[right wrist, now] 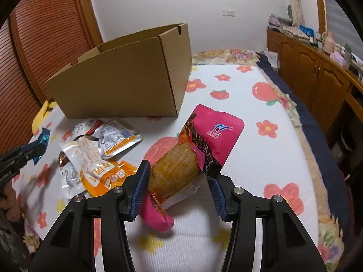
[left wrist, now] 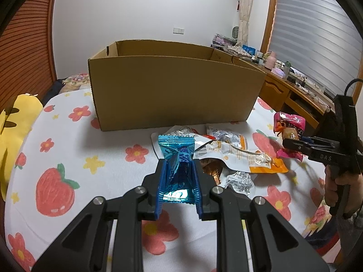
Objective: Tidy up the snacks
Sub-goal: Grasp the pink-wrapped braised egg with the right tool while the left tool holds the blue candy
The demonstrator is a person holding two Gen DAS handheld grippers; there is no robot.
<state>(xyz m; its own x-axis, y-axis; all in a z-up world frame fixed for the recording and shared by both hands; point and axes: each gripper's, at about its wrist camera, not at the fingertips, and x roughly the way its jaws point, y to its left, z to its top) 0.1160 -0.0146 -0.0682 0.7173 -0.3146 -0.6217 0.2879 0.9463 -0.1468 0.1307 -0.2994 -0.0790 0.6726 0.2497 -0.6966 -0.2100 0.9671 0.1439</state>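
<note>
My left gripper (left wrist: 178, 165) is shut on a shiny blue snack packet (left wrist: 177, 154) and holds it above the flowered bedspread, short of the open cardboard box (left wrist: 172, 93). My right gripper (right wrist: 179, 176) is shut on a pink snack packet (right wrist: 204, 145) with a brown sausage-like piece inside, held above the bed to the right of the box (right wrist: 127, 79). The right gripper (left wrist: 295, 146) and pink packet (left wrist: 288, 122) also show in the left wrist view. A pile of silver and orange snack packets (left wrist: 238, 151) lies in front of the box; it also shows in the right wrist view (right wrist: 95, 158).
The bedspread (left wrist: 68, 158) has strawberries and flowers. A yellow plush toy (left wrist: 15, 131) lies at the left edge. A wooden desk (left wrist: 295, 90) with clutter stands to the right of the bed. A slatted wooden door (left wrist: 25, 45) is on the left.
</note>
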